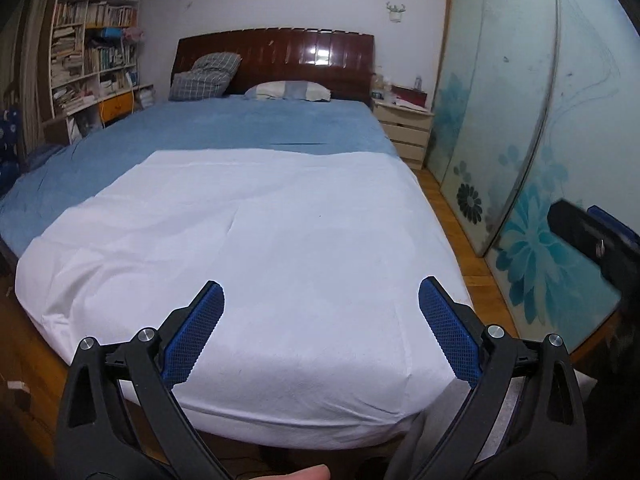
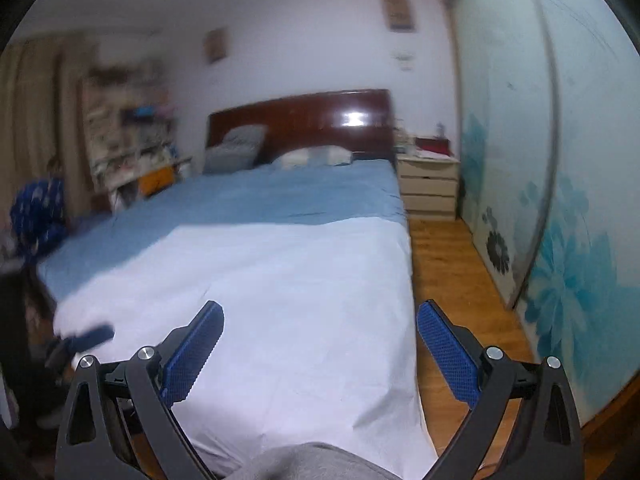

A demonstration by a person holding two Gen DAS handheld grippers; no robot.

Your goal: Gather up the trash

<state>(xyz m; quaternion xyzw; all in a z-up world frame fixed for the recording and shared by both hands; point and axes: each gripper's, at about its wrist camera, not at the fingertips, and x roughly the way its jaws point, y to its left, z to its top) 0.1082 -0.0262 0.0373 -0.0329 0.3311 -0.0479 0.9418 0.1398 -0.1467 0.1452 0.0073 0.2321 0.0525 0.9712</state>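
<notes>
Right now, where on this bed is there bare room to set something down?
The white sheet is bare from the foot edge to the blue sheet. That stays free up to the pillows at the headboard. The nightstand top is crowded.

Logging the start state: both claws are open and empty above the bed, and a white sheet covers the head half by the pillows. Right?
Not quite. The white sheet covers the foot half, nearest the left claw and right claw; blue bedding lies by the pillows. The left wrist view shows it.
</notes>
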